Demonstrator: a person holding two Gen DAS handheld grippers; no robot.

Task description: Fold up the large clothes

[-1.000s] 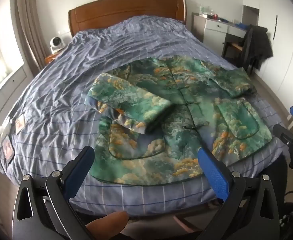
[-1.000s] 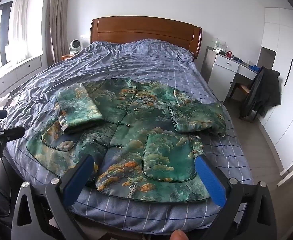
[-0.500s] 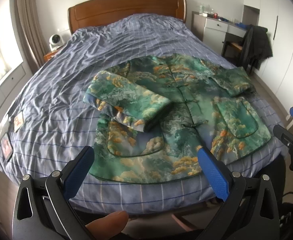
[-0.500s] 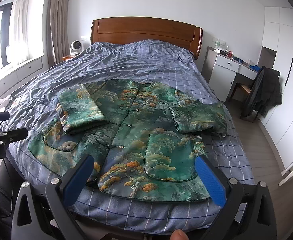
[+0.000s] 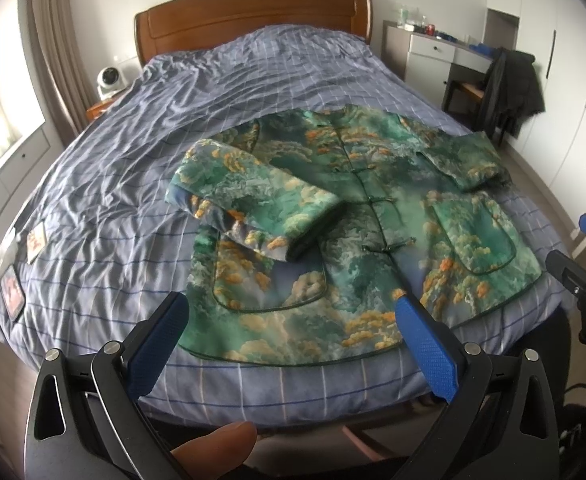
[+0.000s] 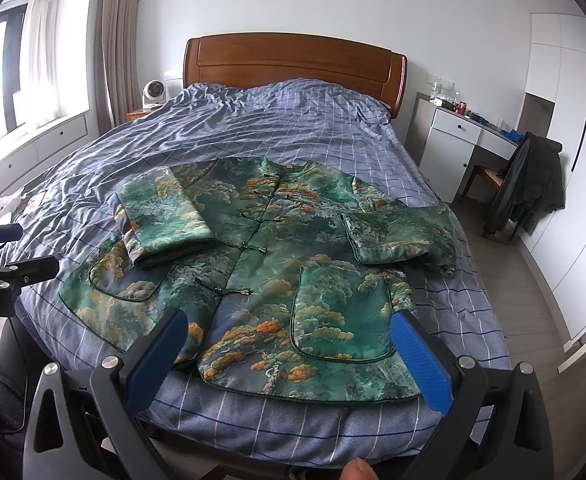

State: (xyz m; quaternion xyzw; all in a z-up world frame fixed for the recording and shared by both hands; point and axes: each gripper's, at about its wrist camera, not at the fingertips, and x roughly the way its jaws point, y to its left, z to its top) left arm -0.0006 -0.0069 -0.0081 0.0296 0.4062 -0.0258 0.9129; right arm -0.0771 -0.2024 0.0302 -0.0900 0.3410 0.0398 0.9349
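The jacket (image 5: 373, 240) lies front up on the bed (image 5: 113, 200), straight ahead of both tools, its hem nearest me and its collar toward the headboard (image 6: 293, 64). Both sleeves are folded in over the chest. The sleeve ahead of my left tool (image 5: 289, 334) ends in a thick cuff resting above the pocket; I cannot see what lies under it. The sleeve ahead of my right tool (image 6: 289, 350) bunches at its outer edge, and the fold there is hard to read. The closures down the middle appear fastened, though they are small.

My left tool hangs above the hem with its blue pads spread wide, touching nothing. My right tool is likewise spread wide over the hem, holding nothing. Each tool's far pad covers a bit of the hem corner.

The left view shows the right tool only as a cut-off piece at the frame edge; the right view does the same for the left tool. A fingertip (image 5: 217, 446) pokes in at the bottom. Beyond the bed's right side, a dark coat (image 6: 533, 184) hangs over a chair beside a white counter (image 6: 457, 128); the items on it are too small to name.
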